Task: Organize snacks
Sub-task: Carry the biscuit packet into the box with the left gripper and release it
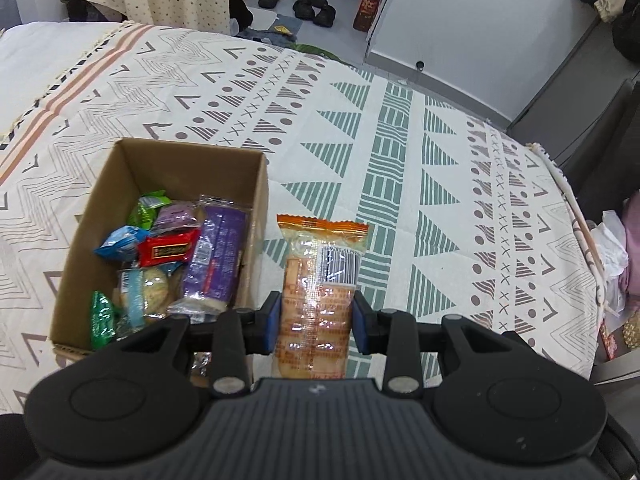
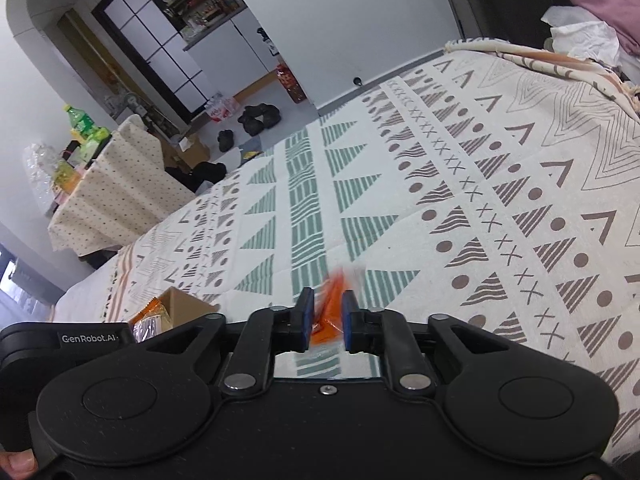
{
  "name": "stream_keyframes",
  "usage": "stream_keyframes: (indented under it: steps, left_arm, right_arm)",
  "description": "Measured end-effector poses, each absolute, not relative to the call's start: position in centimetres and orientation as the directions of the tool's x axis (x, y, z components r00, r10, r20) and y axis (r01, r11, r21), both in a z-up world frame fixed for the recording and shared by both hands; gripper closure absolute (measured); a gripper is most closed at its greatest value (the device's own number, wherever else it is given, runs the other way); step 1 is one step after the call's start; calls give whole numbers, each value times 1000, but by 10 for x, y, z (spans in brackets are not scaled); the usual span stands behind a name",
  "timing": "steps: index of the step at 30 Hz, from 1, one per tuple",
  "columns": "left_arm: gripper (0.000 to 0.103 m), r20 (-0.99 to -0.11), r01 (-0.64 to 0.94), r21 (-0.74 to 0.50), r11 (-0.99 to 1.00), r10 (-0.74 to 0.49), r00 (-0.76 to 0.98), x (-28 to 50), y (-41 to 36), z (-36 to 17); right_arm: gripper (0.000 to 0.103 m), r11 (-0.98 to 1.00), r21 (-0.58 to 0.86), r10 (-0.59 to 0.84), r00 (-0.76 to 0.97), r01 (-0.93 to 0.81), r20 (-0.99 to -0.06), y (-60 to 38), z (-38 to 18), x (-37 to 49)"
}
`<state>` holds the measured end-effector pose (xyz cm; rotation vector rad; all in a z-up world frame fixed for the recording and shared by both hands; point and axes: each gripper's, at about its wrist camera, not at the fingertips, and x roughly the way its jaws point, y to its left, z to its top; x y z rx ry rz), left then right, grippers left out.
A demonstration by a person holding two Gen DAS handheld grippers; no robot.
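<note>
My left gripper point(image 1: 316, 312) is shut on an orange cracker packet point(image 1: 320, 280), held above the patterned bedspread just right of a cardboard box point(image 1: 256, 184). The box holds several wrapped snacks, among them a purple packet point(image 1: 218, 256) and a red one point(image 1: 168, 249). My right gripper point(image 2: 327, 318) is shut on a small orange snack packet point(image 2: 330, 308), blurred, held over the bedspread. The box corner point(image 2: 182, 304) and the cracker packet point(image 2: 154, 320) show at the lower left of the right wrist view.
The bedspread point(image 1: 400, 140) covers the bed. Its far edge drops to a floor with shoes point(image 1: 308, 4) and a bottle point(image 1: 368, 6). A draped table point(image 2: 108, 184) stands left of the bed. Pillows and tissue point(image 2: 584, 36) lie at the bed's right end.
</note>
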<state>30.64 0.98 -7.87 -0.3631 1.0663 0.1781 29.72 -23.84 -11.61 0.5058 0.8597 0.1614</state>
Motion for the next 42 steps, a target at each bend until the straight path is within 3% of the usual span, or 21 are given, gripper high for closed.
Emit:
stream_keyframes:
  steps: [8, 11, 15, 20, 23, 42]
  left_arm:
    - [68, -868, -329, -214, 920, -24, 497, 287, 26, -72]
    - [68, -865, -338, -215, 916, -19, 501, 284, 33, -70]
    - [68, -868, -342, -215, 915, -18, 496, 282, 38, -72]
    - [68, -872, -356, -216, 909, -15, 490, 281, 49, -77]
    - [68, -875, -373, -215, 903, -8, 485, 281, 58, -80]
    - [68, -904, -443, -188, 877, 22, 427, 296, 111, -113]
  right_arm:
    - [97, 870, 491, 349, 641, 51, -683, -230, -121, 283]
    - [90, 856, 511, 361, 615, 81, -701, -231, -132, 279]
    - [74, 858, 503, 356, 587, 102, -727, -226, -144, 275]
    - [66, 857, 506, 380, 552, 91, -742, -210, -154, 277]
    - [51, 862, 501, 385, 537, 81, -750, -200, -159, 278]
    - [51, 844, 521, 439, 394, 127, -808, -145, -208, 299]
